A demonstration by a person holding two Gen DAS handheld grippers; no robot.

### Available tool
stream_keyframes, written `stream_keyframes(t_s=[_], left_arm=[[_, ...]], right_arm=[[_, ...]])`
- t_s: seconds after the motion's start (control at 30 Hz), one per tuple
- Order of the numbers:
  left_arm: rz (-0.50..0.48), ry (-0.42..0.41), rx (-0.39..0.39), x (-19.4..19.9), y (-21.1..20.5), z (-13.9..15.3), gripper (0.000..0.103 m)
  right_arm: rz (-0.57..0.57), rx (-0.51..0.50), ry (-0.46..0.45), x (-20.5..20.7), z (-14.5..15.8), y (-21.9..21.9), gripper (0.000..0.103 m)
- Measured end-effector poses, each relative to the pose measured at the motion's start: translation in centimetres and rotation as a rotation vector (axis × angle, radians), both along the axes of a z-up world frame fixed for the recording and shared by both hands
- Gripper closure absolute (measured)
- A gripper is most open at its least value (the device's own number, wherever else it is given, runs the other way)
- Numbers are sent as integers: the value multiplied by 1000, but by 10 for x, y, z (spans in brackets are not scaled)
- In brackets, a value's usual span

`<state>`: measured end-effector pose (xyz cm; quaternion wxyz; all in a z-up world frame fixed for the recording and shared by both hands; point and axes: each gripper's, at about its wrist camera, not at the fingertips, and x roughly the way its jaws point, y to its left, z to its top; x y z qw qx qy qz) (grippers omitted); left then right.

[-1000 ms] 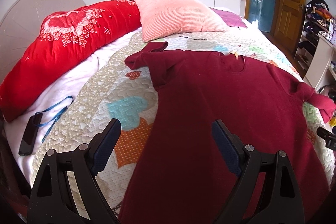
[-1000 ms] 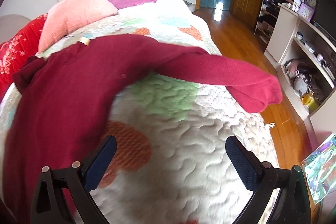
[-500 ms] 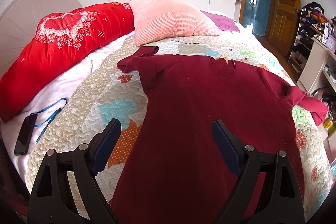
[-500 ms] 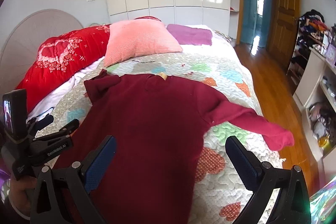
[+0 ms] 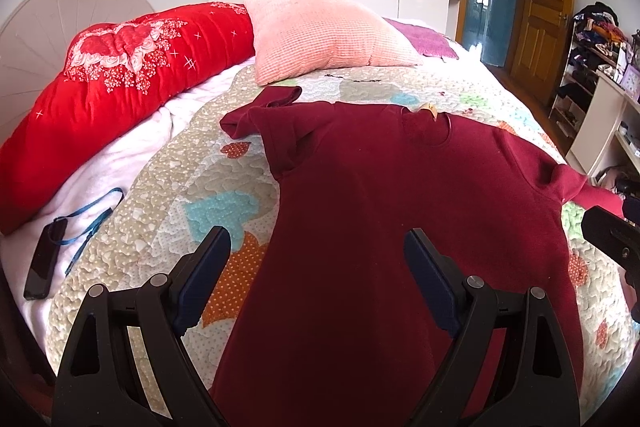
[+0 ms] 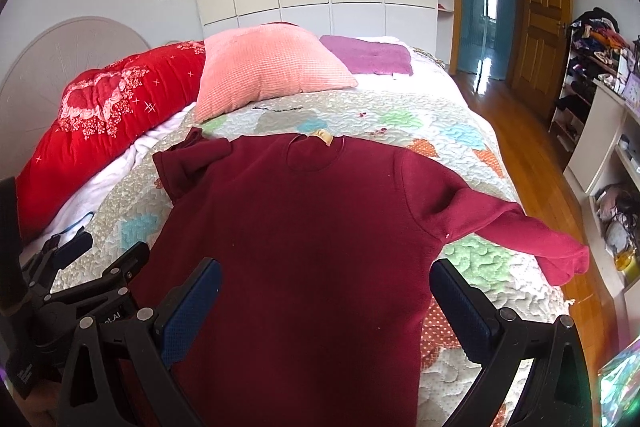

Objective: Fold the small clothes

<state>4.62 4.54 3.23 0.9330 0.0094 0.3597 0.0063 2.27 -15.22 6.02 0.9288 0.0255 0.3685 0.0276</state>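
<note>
A dark red long-sleeved sweater (image 5: pixel 380 211) (image 6: pixel 304 235) lies spread flat on the patchwork quilt, neck with a tan label toward the pillows. Its left sleeve (image 5: pixel 264 111) is bunched near the shoulder; its right sleeve (image 6: pixel 532 235) stretches toward the bed's right edge. My left gripper (image 5: pixel 316 283) hovers open over the sweater's lower left part, nothing between its blue pads. Over the lower middle of the sweater my right gripper (image 6: pixel 324 303) is open and empty too. The left gripper's black body (image 6: pixel 80 291) shows at the lower left of the right wrist view.
A red floral bolster (image 5: pixel 120 83), a pink pillow (image 5: pixel 328 31) and a purple cloth (image 6: pixel 368 55) lie at the head of the bed. A dark phone with a blue lanyard (image 5: pixel 44 259) rests on the white sheet at left. Wooden floor, shelves and doors are to the right.
Both grippers have pulled back and turned toward the whole sweater; the right one swung left from the right sleeve to the sweater's middle. Both stayed open.
</note>
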Motion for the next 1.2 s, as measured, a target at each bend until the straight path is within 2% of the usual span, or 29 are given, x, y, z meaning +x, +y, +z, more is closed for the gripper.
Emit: stream_keyframes(t_s=[0.3, 0.5, 0.8, 1.07, 1.2], left_arm=[[0, 21, -11, 13, 6, -7, 15], [11, 36, -16, 38, 20, -11, 15], [53, 66, -46, 99, 59, -9, 15], [58, 69, -17, 167, 70, -5, 15], [33, 75, 32, 196, 60, -13, 15]], right_arm=[[6, 10, 38, 18, -18, 4, 0], [11, 29, 68, 40, -35, 10, 0], [56, 17, 88, 81, -53, 32, 0], [113, 13, 111, 107, -67, 53, 0], [136, 11, 130, 115, -75, 58, 0]])
